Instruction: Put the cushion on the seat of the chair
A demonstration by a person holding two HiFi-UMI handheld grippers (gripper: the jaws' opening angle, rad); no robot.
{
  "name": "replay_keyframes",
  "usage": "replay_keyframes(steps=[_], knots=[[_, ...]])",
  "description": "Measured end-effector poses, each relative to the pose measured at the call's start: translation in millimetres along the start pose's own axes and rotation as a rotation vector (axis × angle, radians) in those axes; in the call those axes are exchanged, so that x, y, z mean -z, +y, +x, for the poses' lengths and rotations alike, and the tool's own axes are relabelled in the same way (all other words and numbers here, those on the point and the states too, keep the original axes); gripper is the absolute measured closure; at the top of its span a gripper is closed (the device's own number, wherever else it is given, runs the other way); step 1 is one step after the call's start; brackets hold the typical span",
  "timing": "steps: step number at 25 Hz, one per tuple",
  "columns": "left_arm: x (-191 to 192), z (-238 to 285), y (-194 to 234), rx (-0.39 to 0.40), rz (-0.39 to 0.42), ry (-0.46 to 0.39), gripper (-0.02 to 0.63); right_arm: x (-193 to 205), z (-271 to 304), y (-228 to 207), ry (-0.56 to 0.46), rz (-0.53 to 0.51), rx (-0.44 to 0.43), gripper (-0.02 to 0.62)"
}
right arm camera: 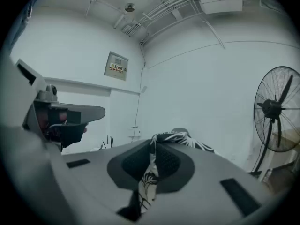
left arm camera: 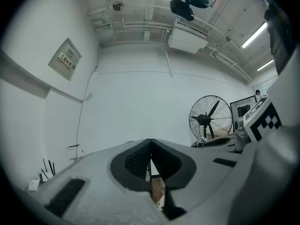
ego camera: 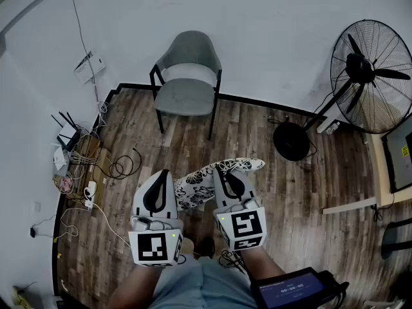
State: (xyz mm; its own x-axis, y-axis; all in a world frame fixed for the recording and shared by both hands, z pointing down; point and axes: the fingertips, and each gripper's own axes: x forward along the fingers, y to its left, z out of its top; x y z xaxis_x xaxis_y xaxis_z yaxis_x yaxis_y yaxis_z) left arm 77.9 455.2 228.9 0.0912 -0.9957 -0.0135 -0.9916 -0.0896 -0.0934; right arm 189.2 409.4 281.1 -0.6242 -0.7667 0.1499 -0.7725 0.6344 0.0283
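So the chair (ego camera: pixel 188 76) sits against the far wall, pretty much dead ahead of the person and a touch to the left. Its seat (ego camera: pixel 187 96) is bare and faces them. There's open wood floor between them and it, so they're well apart.

The cushion (ego camera: pixel 205 180), the black-and-white floral one, is up in the air between the two grippers, nowhere near the seat yet. Its long axis runs crosswise, from near-left up to far-right, and the far-right end pokes out past the right gripper (ego camera: pixel 228 172).

That right gripper is doing the work. Looking along its jaws, they're pinched tight on a fold of the floral fabric, which runs down through the pads and bunches up past the tips.

The left gripper (ego camera: pixel 161 176) sits just beside the cushion's near-left end, but I don't think it has anything. Its jaws are closed tip to tip, with only floor showing through the gap lower down and no fabric.

My guess is the carry forward hangs off that one right-hand pinch, so the loose left end could droop or swing on the way to the seat.
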Motion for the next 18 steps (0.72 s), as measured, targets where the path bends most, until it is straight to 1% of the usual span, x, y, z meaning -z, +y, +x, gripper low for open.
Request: replay_keyframes(steps=[6, 10, 14, 18], knots=[[3, -4, -7, -0.007, -0.002, -0.001, 0.597, 6, -8, -2, 0.003, -0.009, -0.008, 0.581], [8, -1, -6, -0.013, -0.007, 0.012, 0.597, 12, -3, -4, 0.018, 0.019, -0.028, 0.580], [19, 15, 10, -0.017, -0.015, 0.031, 0.597, 18, 20, -5, 0.041, 0.022, -0.032, 0.580], [32, 45, 41, -0.022, -0.025, 0.044, 0.597, 26, 60, -5, 0.061, 0.033, -0.032, 0.580]])
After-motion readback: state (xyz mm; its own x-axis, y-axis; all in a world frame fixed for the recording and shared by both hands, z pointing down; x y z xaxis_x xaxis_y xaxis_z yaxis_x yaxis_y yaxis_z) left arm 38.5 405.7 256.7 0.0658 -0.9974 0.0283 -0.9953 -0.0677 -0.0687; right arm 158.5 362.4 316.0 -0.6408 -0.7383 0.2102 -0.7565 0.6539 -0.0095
